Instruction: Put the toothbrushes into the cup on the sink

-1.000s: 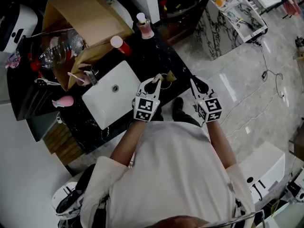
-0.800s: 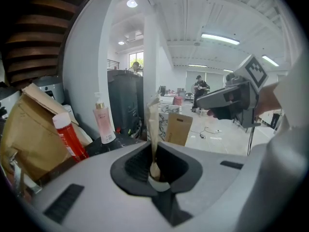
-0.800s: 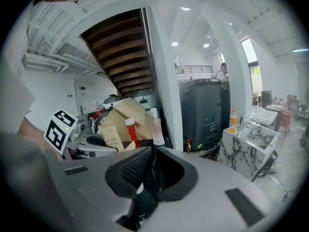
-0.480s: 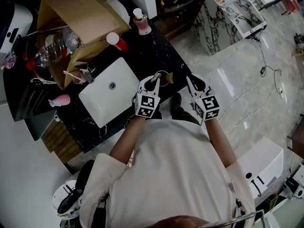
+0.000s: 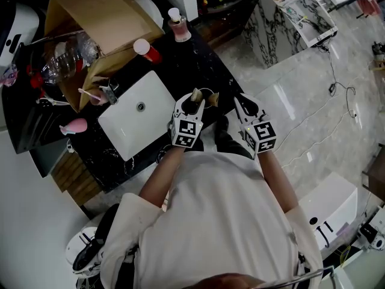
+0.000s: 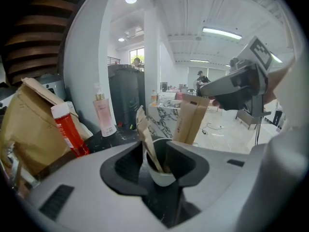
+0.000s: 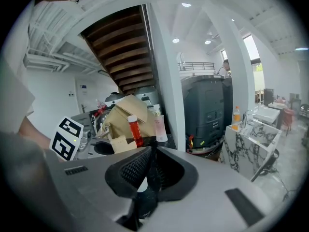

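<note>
A white cup [image 6: 161,178] stands on the black counter [image 5: 192,59] to the right of the basin, with two brown paper-wrapped toothbrushes in it. One wrapped toothbrush [image 6: 146,134] leans left, the other [image 6: 189,117] stands taller behind. My left gripper [image 6: 155,151] is over the cup [image 5: 207,94] with its jaws opening; the leaning packet stands between them, not pressed. In the head view the left gripper [image 5: 195,95] sits at the cup and my right gripper [image 5: 237,99] hovers just right of it, shut and empty. The right gripper [image 7: 152,153] looks past the left one's marker cube [image 7: 66,137].
The white basin [image 5: 135,119] with its faucet [image 5: 111,92] lies left of the cup. A red bottle [image 5: 147,50], a pink lotion bottle [image 5: 178,26] and a brown paper bag [image 5: 102,23] stand at the counter's back. The counter's front edge is beside the person's body.
The left gripper stays at the cup and the right one beside it; both have shifted only slightly. The wrapped toothbrush now stands in the cup by itself.
</note>
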`<state>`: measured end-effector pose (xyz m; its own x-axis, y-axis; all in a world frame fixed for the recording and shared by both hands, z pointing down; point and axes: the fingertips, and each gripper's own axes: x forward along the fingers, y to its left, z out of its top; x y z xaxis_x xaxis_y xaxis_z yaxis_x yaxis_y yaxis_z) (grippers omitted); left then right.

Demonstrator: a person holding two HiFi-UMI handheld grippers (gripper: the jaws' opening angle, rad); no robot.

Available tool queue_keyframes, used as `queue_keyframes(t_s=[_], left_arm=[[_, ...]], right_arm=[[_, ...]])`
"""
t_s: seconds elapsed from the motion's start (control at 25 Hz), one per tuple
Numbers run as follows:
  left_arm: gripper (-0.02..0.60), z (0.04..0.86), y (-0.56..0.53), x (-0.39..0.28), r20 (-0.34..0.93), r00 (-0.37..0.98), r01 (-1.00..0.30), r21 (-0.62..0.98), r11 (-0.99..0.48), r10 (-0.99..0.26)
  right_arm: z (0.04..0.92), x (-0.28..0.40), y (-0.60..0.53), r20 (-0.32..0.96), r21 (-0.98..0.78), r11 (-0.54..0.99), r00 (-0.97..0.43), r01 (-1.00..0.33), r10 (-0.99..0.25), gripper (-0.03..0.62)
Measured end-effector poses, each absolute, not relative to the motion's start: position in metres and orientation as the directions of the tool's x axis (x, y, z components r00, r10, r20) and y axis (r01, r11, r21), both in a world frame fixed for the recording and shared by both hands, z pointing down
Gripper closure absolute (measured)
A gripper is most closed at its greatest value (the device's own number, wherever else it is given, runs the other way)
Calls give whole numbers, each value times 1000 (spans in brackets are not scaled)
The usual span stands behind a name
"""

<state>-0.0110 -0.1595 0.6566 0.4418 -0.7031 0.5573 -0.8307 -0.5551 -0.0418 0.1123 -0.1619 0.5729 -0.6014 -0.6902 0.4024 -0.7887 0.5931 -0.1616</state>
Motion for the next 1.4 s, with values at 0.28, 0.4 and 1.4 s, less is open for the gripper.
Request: queue_keyframes(t_s=[0.28, 0.4, 1.4], left_arm=[[402, 650, -160, -11, 547, 456, -830, -24, -558, -702], [402, 645, -160, -12, 538, 459, -829, -27, -559, -707], [479, 584, -151, -39, 434, 499, -841, 32, -540, -750]], right_arm=[[571, 110, -160, 398, -161, 596, -605, -786, -690, 542], [570, 111, -161, 398, -161, 590, -599, -791, -694, 542], [537, 90, -160, 361, -130, 642, -639, -756, -680, 542]])
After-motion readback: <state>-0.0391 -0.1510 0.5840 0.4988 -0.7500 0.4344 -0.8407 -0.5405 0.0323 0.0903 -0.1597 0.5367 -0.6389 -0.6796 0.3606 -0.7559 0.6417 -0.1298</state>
